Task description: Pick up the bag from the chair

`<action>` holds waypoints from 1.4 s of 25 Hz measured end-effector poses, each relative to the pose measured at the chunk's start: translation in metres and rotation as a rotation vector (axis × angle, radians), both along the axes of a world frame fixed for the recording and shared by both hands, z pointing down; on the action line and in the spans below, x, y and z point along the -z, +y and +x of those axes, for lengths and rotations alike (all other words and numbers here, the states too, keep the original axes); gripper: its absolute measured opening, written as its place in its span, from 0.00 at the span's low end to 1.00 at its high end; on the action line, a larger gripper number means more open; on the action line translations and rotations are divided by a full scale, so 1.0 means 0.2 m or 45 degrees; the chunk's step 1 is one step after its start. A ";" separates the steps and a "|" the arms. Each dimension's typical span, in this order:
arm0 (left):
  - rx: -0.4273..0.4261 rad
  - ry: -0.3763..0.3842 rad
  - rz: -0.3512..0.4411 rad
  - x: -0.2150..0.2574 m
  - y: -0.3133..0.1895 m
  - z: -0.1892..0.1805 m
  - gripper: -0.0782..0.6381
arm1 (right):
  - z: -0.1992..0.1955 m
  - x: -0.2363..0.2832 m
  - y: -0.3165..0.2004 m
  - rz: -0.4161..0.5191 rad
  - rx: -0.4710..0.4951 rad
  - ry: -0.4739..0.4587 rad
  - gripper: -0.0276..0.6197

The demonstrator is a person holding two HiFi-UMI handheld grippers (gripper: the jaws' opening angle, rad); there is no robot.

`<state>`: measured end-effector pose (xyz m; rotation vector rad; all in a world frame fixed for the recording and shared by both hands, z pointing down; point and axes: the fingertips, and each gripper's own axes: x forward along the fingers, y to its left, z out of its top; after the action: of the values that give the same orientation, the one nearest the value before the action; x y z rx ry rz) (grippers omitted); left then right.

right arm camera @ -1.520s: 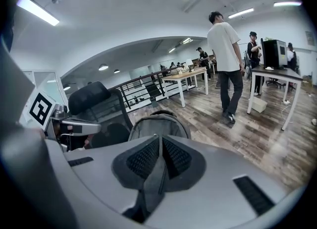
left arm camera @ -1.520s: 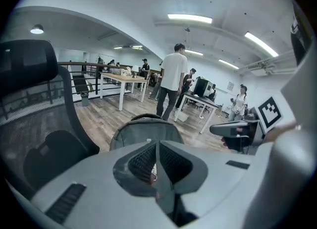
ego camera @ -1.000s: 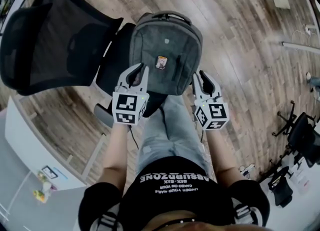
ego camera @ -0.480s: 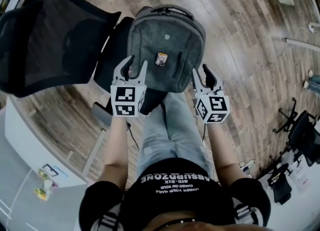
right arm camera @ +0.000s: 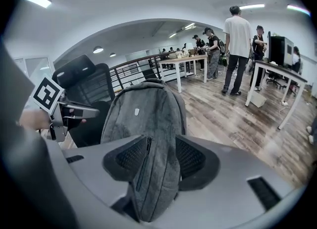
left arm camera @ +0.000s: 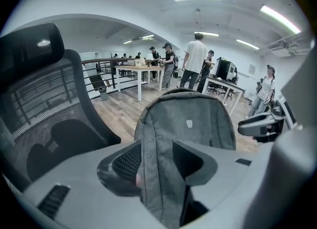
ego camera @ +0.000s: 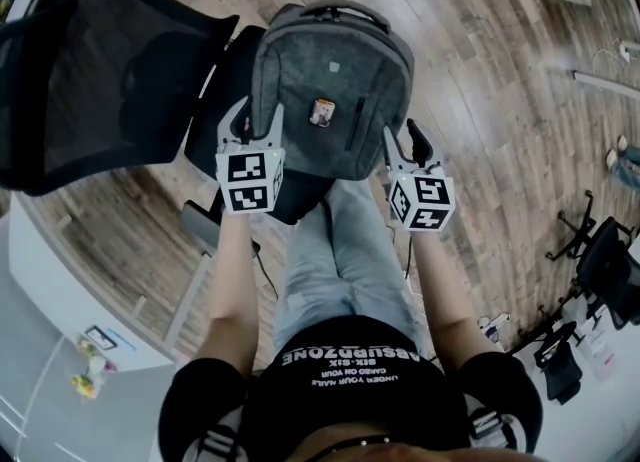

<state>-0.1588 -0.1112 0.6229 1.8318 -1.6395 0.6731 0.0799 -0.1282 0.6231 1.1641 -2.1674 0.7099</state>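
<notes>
A grey backpack (ego camera: 330, 80) stands upright on the seat of a black mesh office chair (ego camera: 100, 70), its front facing me. My left gripper (ego camera: 258, 110) sits at the bag's lower left edge. In the left gripper view the bag (left arm camera: 193, 119) rises ahead, and a fold of its side fills the narrow gap of the left gripper (left arm camera: 157, 158). My right gripper (ego camera: 400, 135) is at the bag's lower right edge. In the right gripper view the zipped side of the bag (right arm camera: 143, 109) is pinched in the right gripper (right arm camera: 161, 161).
My jeans-clad leg (ego camera: 340, 250) stands just behind the chair seat. Wooden floor surrounds the chair. A white counter (ego camera: 60, 350) lies at lower left, and another black chair (ego camera: 600, 260) at the right. Several people (left arm camera: 195, 59) stand at tables in the background.
Both grippers have slid forward along the bag's two sides, from its bottom corners to a little higher up. The bag stays on the seat.
</notes>
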 end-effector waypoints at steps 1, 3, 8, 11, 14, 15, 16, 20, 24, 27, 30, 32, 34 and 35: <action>0.003 -0.005 -0.008 -0.02 0.00 -0.01 0.37 | 0.00 -0.01 0.00 -0.002 -0.002 0.006 0.32; 0.003 -0.022 -0.029 -0.06 0.00 -0.03 0.37 | 0.01 -0.03 -0.01 -0.005 -0.007 0.016 0.33; 0.024 -0.042 -0.068 -0.14 0.00 -0.07 0.37 | 0.03 -0.07 -0.02 -0.018 -0.010 0.028 0.34; 0.045 -0.027 -0.077 -0.18 -0.02 -0.09 0.38 | 0.04 -0.10 -0.03 -0.031 -0.013 0.035 0.34; 0.083 -0.017 -0.090 -0.22 -0.04 -0.11 0.40 | 0.05 -0.13 -0.03 -0.036 -0.010 0.047 0.34; 0.093 -0.016 -0.092 -0.24 -0.05 -0.12 0.41 | 0.05 -0.13 -0.03 -0.034 -0.006 0.054 0.34; 0.099 -0.014 -0.094 -0.25 -0.05 -0.12 0.41 | 0.05 -0.14 -0.03 -0.032 -0.004 0.062 0.34; 0.085 -0.023 -0.118 -0.29 -0.07 -0.11 0.41 | 0.05 -0.18 -0.03 -0.049 -0.004 0.076 0.34; 0.081 -0.046 -0.143 -0.34 -0.07 -0.12 0.41 | 0.06 -0.22 -0.03 -0.072 -0.015 0.085 0.34; 0.077 -0.030 -0.160 -0.38 -0.06 -0.12 0.41 | 0.06 -0.25 -0.02 -0.086 -0.018 0.087 0.34; 0.078 0.000 -0.175 -0.41 -0.06 -0.11 0.41 | 0.08 -0.27 -0.01 -0.101 -0.016 0.099 0.34; 0.077 0.006 -0.196 -0.45 -0.05 -0.11 0.41 | 0.09 -0.29 0.00 -0.113 -0.016 0.110 0.34; 0.076 0.013 -0.203 -0.47 -0.05 -0.11 0.41 | 0.10 -0.31 0.00 -0.119 -0.018 0.115 0.34; 0.077 0.019 -0.199 -0.48 -0.05 -0.12 0.41 | 0.10 -0.32 0.00 -0.118 -0.020 0.112 0.34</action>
<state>-0.1820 -0.1210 0.7183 1.6659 -1.5798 0.7374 0.0997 -0.1282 0.6863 1.1437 -2.0331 0.7441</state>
